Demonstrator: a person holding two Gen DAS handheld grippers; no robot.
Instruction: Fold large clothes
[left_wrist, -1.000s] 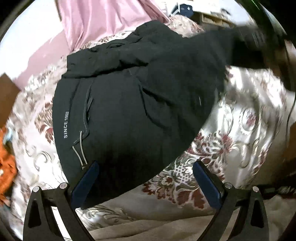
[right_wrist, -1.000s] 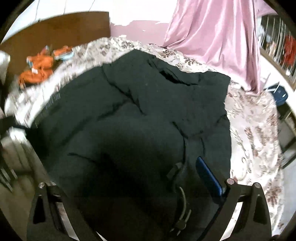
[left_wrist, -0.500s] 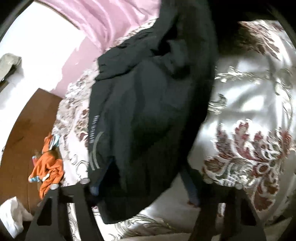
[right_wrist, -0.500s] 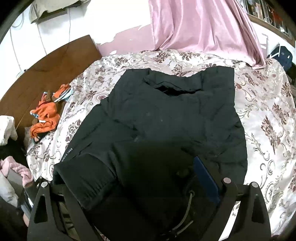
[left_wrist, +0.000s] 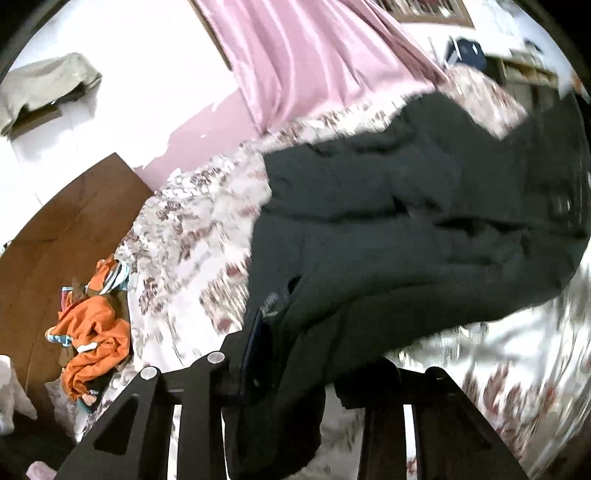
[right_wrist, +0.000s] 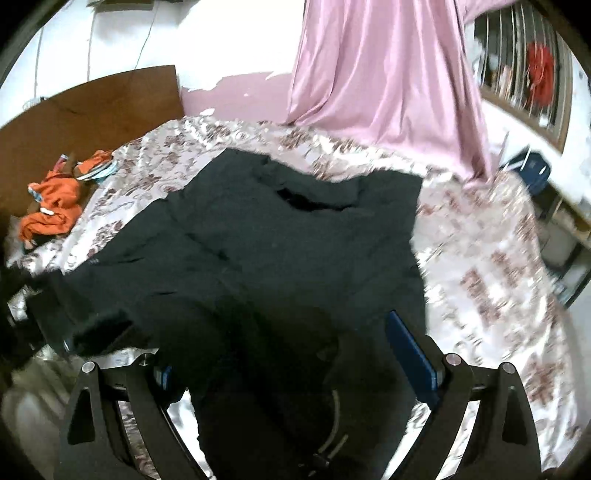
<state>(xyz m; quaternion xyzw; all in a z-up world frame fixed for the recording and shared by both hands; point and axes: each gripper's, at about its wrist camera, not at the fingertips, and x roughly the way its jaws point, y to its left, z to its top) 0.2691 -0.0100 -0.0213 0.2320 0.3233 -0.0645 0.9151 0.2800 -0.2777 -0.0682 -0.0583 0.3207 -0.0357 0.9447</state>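
On the bed, over a shiny floral bedspread (right_wrist: 480, 266), a large black jacket (right_wrist: 295, 251) lay spread out, its collar end toward the pink curtain (right_wrist: 388, 74) and its near hem bunched up at the grippers. In the left wrist view the left gripper (left_wrist: 314, 373) had a thick fold of the jacket's edge between its jaws, which were closing on it; the blue pad of the left-hand finger (left_wrist: 255, 347) lay against the cloth, and the other finger was mostly covered by fabric. The gathered cloth rose off the bedspread there, and a line of white lettering on the jacket showed just above that pad, too blurred to read. In the right wrist view the right gripper (right_wrist: 295, 354) stood with its jaws wide apart and easing inward, a mound of the jacket's hem and a drawcord (right_wrist: 334, 424) lying between them. Its blue right-hand pad (right_wrist: 410, 354) stood beside the fabric; whether it touched could not be told. An orange garment (right_wrist: 51, 206) lay crumpled at the far left edge of the bed, beside the brown wooden headboard (right_wrist: 92, 110). A dark blue object (right_wrist: 528, 170) sat past the curtain at the right.
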